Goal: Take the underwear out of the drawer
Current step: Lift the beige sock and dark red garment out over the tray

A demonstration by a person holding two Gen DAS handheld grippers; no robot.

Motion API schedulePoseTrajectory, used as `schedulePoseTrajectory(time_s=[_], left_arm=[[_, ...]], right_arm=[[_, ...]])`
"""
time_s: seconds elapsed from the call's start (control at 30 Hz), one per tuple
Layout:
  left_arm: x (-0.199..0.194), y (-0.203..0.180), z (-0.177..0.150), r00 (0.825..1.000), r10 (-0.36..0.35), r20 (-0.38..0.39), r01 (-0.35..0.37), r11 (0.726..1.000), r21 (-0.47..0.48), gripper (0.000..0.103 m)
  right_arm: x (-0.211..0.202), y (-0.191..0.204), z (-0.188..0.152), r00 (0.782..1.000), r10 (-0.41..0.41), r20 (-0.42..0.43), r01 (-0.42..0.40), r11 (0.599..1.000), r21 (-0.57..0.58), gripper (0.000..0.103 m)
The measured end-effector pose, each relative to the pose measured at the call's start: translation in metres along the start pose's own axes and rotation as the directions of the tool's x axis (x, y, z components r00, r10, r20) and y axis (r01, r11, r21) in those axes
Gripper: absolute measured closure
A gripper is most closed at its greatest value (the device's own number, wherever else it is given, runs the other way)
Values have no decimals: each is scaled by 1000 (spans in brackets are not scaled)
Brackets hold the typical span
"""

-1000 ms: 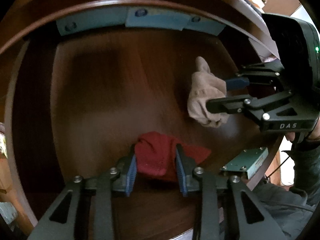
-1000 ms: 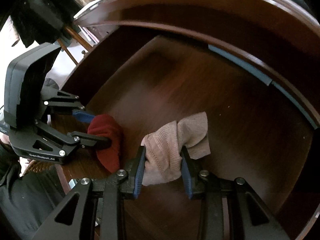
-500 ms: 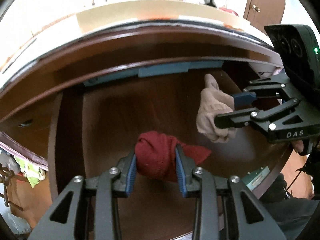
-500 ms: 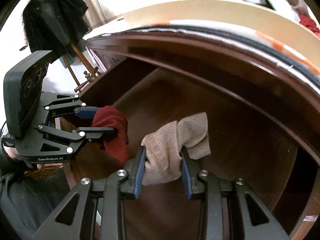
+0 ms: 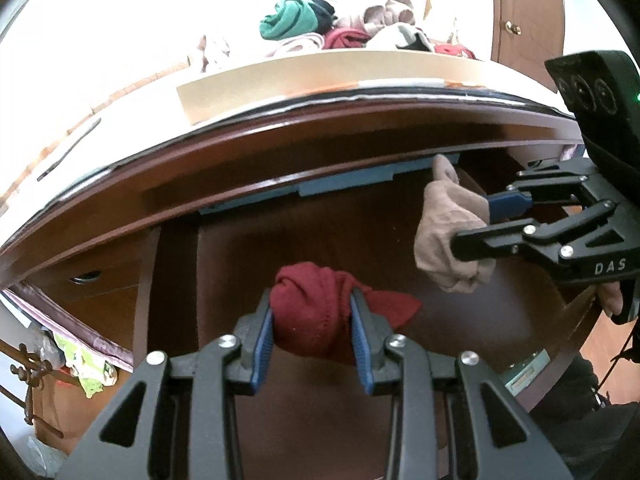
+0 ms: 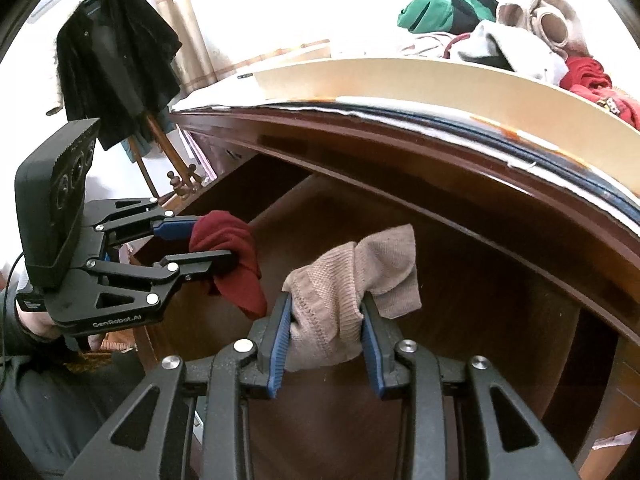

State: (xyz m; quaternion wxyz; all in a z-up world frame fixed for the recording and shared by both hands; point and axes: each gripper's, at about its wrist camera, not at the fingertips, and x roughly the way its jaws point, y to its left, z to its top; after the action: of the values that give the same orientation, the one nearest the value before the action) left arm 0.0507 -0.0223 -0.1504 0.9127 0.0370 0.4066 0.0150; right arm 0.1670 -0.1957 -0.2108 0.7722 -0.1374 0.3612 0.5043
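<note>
- Left gripper [image 5: 312, 320] clamps red underwear [image 5: 316, 316] above the drawer [image 5: 280, 248] floor.
- Right gripper [image 6: 326, 332], at its three o'clock, clamps beige underwear [image 6: 344, 300].

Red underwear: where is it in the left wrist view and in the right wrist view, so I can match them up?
Left wrist: red underwear low centre, clamped in the left tool.
Right wrist: red underwear left of centre, in the left tool coming in from the left edge.
Shared landmark: the pale board on the desk top, clothes piled behind it.
</note>
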Motion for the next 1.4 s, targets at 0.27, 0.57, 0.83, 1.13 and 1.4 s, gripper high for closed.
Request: schedulePoseTrajectory(time_s=[0.27, 0.57, 0.83, 1.13, 1.4], left_arm=[[-14, -1, 3, 993, 64, 96, -66, 998, 13, 70], [-31, 9, 10, 975, 108, 192, -110, 994, 0, 70], [-48, 14, 25, 958, 129, 257, -134, 991, 1, 70], [-67, 20, 47, 934, 143, 327, -154, 988, 6, 70], [-75, 26, 66, 918, 147, 368, -158, 987, 2, 70]], right_arm=[[-15, 7, -3, 996, -36, 79, 40, 998, -45, 68], [-31, 17, -9, 983, -116, 143, 132, 986, -106, 68], [-53, 22, 6, 966, -144, 215, 175, 975, -134, 68], [-75, 32, 31, 947, -148, 284, 201, 966, -164, 68], [-87, 39, 52, 936, -146, 320, 212, 960, -183, 68]])
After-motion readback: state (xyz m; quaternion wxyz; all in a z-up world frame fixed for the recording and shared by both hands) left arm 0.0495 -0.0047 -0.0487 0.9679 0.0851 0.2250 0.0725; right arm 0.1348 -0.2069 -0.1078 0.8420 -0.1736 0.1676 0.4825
